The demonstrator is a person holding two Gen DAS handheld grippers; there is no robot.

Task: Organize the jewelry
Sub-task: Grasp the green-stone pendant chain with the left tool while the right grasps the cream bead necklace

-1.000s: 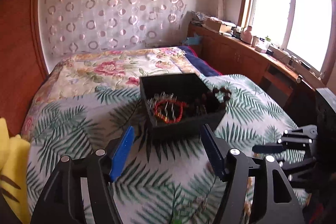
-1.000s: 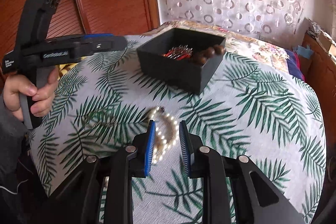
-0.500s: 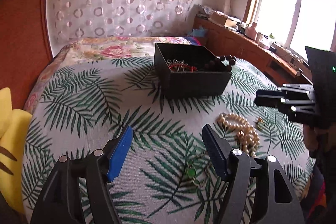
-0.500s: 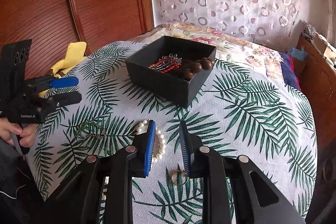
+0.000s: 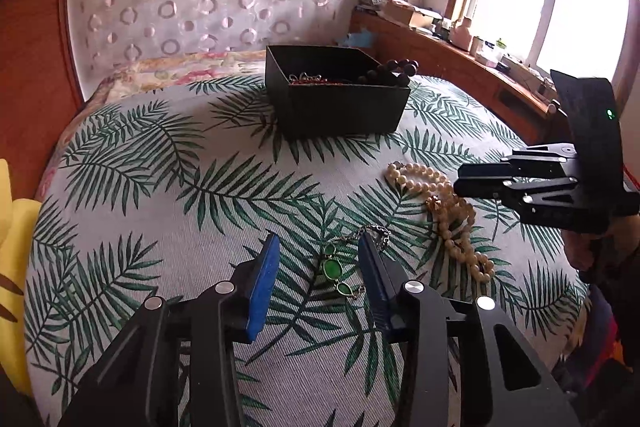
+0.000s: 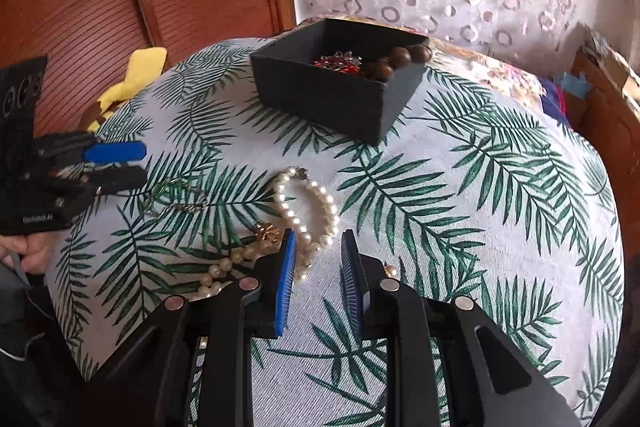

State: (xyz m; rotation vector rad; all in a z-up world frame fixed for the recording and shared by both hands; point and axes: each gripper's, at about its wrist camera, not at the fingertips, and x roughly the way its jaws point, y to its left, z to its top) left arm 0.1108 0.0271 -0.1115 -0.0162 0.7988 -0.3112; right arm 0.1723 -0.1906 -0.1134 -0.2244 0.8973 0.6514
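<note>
I'm seeing one black box (image 5: pixel 338 99) holding red and brown beads, one pearl necklace (image 6: pixel 308 215) lying between my right gripper's (image 6: pixel 318 253) parted fingers, one green-stone bracelet (image 5: pixel 340 269) lying between my left gripper's (image 5: pixel 318 259) spread fingers, palm-leaf bedspread (image 5: pixel 160 187), curtained wall, bright window.

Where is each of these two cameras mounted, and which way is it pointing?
Left wrist view: rides on the left tool, looking across the bed at a green-stone bracelet; the right tool shows.
Right wrist view: rides on the right tool, looking at a pearl necklace; the left tool shows.
Both views share the black box.
</note>
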